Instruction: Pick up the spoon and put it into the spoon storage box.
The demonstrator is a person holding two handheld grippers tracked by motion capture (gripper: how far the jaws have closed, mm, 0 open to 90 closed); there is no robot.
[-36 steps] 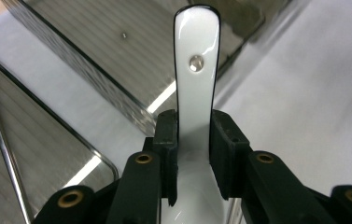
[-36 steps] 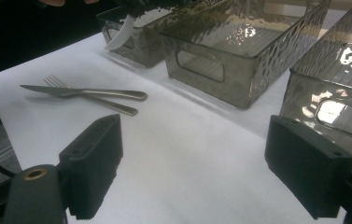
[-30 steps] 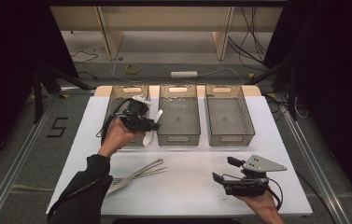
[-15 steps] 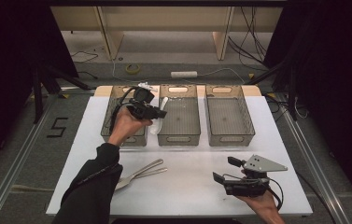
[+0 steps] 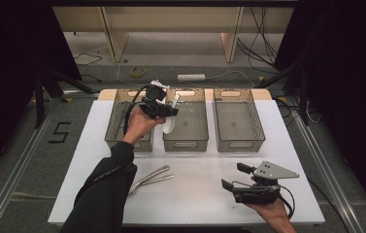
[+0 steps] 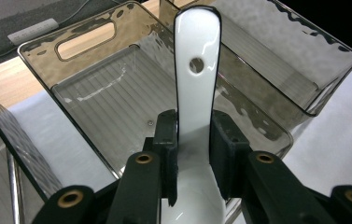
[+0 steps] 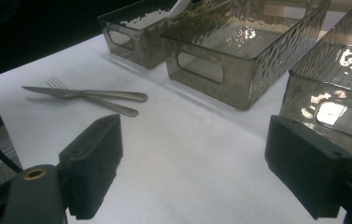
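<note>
Three smoked-plastic bins stand in a row along the far edge of the white table [image 5: 209, 194]: the left bin [image 5: 117, 127], the middle bin [image 5: 190, 130] and the right bin [image 5: 236, 124]. The left gripper [image 5: 167, 112] is raised over the gap between the left and middle bins, and its two black jaws are clamped on the handle of a white ceramic spoon [image 6: 196, 88]. In the left gripper view the pads press on both sides of the handle just above the bowl, with the hole-pierced end of the handle pointing away over the empty middle bin [image 6: 117, 98]. In the high view the spoon [image 5: 171, 121] hangs just over that bin's left wall, clear of the table.

The right gripper [image 5: 234, 177] rests low near the table's near right corner, held in a hand [image 5: 268, 213]. Its jaws stand wide apart with nothing between them, as the right gripper view shows over bare table.

A metal fork [image 7: 94, 100] and a knife [image 7: 85, 93] lie crossed and touching on the table, near the near edge left of centre, well apart from both grippers.
</note>
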